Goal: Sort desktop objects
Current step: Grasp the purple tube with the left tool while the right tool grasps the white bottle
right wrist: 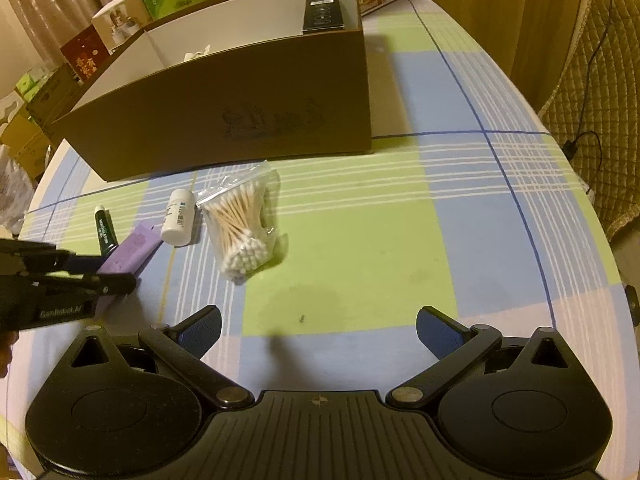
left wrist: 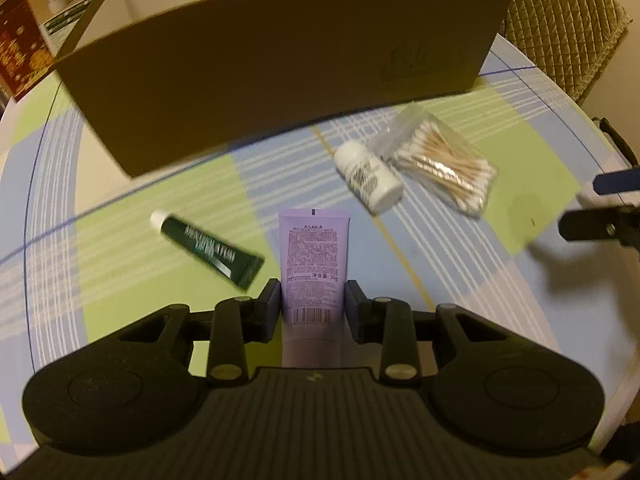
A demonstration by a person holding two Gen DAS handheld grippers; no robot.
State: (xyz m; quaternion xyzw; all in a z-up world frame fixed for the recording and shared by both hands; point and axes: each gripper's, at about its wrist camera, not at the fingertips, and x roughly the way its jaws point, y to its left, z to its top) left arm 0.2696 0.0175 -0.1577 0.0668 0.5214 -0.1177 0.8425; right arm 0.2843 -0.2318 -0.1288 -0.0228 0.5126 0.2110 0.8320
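Observation:
My left gripper (left wrist: 313, 300) is shut on a purple tube (left wrist: 314, 258), gripping its lower end; the tube also shows in the right wrist view (right wrist: 132, 250), held by the left gripper (right wrist: 116, 276). A green tube (left wrist: 210, 250) lies just to its left on the tablecloth. A white bottle (left wrist: 368, 176) lies on its side to the right, beside a bag of cotton swabs (left wrist: 444, 166). My right gripper (right wrist: 318, 334) is open and empty above bare cloth, to the right of the swab bag (right wrist: 242, 226), the bottle (right wrist: 179, 218) and the green tube (right wrist: 105, 230).
A large brown cardboard box (left wrist: 280, 68) stands behind the objects; in the right wrist view it (right wrist: 224, 120) holds a black item (right wrist: 323, 14) and a white item. Stacked boxes sit at the back left. A quilted chair (right wrist: 592, 112) stands past the table's right edge.

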